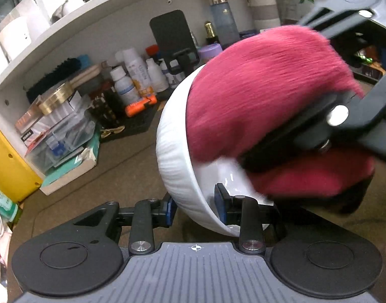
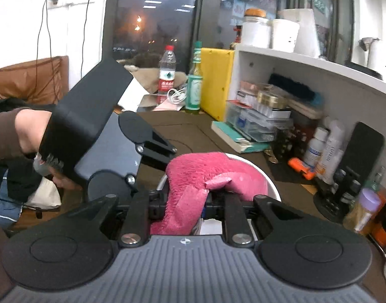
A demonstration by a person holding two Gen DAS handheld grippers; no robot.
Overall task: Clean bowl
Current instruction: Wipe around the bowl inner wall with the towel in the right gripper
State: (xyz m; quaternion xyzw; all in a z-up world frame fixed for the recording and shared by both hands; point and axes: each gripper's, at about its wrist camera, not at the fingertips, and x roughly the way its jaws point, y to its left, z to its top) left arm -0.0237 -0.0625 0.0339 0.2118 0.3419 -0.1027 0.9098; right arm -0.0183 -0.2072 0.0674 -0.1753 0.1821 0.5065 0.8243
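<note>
In the left wrist view a white ribbed bowl (image 1: 175,156) is tilted on its side above the brown tabletop. My left gripper (image 1: 195,208) is shut on its lower rim, one blue pad outside the wall and one inside. A pink-red cloth (image 1: 263,88) fills the bowl's mouth. One of the black fingers (image 1: 306,131) of the other gripper reaches in from the right and presses on the cloth. In the right wrist view my right gripper (image 2: 184,203) is shut on the pink cloth (image 2: 193,171), with the bowl's white rim (image 2: 272,185) behind it. A hand (image 2: 28,131) holds the left gripper (image 2: 157,149) at the left.
A white shelf unit (image 2: 306,63) stands close behind, packed with bottles (image 1: 132,80), plastic boxes (image 1: 59,126) and a phone on a black stand (image 1: 172,35). Beside it stand a yellow board (image 2: 215,80), a green bottle (image 2: 195,80) and a water bottle (image 2: 166,73). The brown tabletop (image 1: 122,171) lies below.
</note>
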